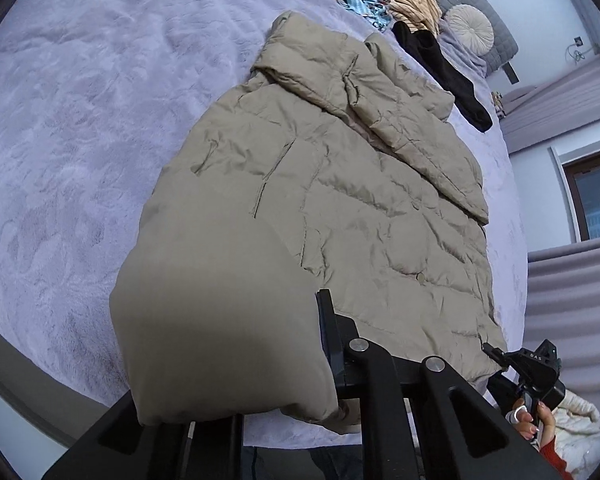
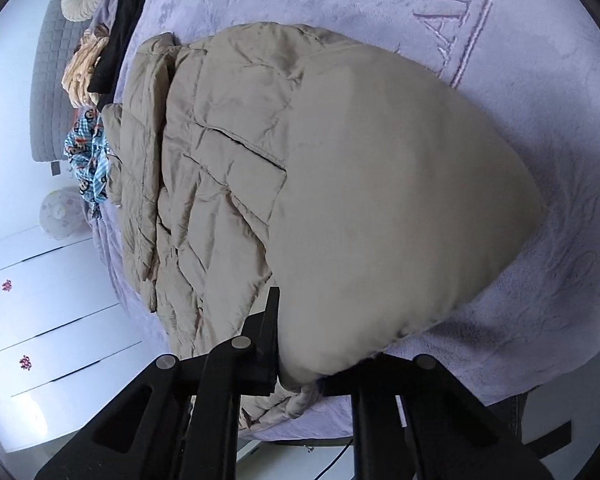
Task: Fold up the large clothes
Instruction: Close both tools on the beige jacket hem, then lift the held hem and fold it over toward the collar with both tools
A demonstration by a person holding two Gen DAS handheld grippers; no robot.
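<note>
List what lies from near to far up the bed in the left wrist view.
Left gripper clamped on the hem → beige puffer coat → black garment → tan garment, with the round cushion at the headboard.

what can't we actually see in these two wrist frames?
- Left wrist view: the coat hem bulges over the left gripper, blurred, hiding one finger and the pinch point.
- Right wrist view: the same fabric bulge covers one side of the right gripper.
- Left wrist view: the person's hand is partly cut by the frame edge.
- Right wrist view: lettering on the bedspread is cut off at the top edge.
</note>
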